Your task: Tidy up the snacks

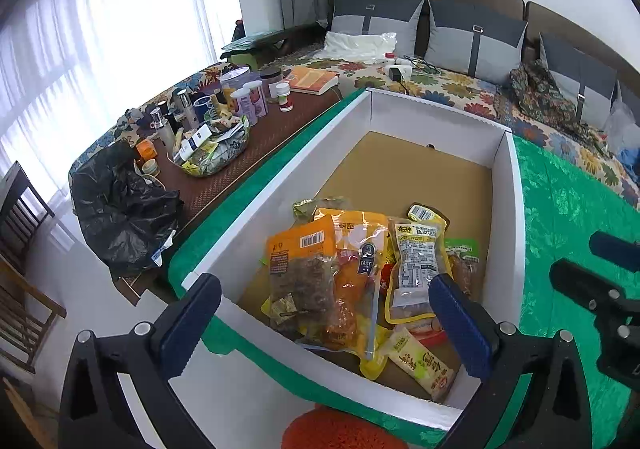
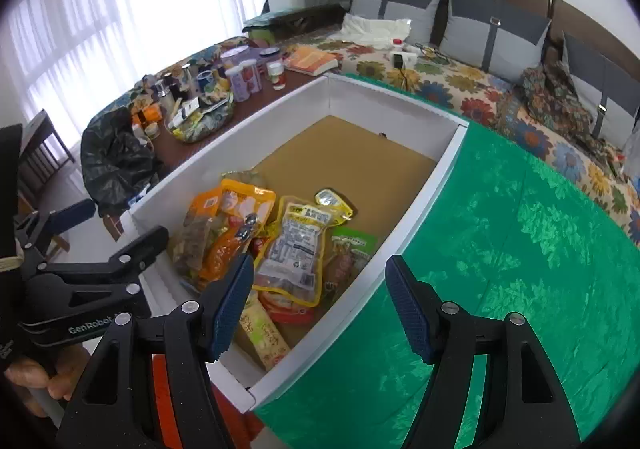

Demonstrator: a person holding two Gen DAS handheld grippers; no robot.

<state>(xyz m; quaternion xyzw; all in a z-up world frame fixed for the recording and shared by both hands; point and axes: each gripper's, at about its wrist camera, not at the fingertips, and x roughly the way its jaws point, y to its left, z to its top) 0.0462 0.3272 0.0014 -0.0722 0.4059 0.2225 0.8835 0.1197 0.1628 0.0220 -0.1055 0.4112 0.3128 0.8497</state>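
Snack packets (image 1: 360, 277) heaped at the white box's (image 1: 508, 185) near end.
Its long axis runs toward the sofa; both hand-held grippers (image 1: 324, 325) (image 2: 320, 305) gape empty; only the right view shows green cloth (image 2: 520, 249) broadly.

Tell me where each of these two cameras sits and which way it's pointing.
Left wrist: rides the left hand-held gripper, angled down into the white box of snack packets; both open fingers show, plus the right hand-held gripper at the edge.
Right wrist: rides the right hand-held gripper, over the box rim and green cloth; the left hand-held gripper and a hand show.
Shared: box, packets, sofa.
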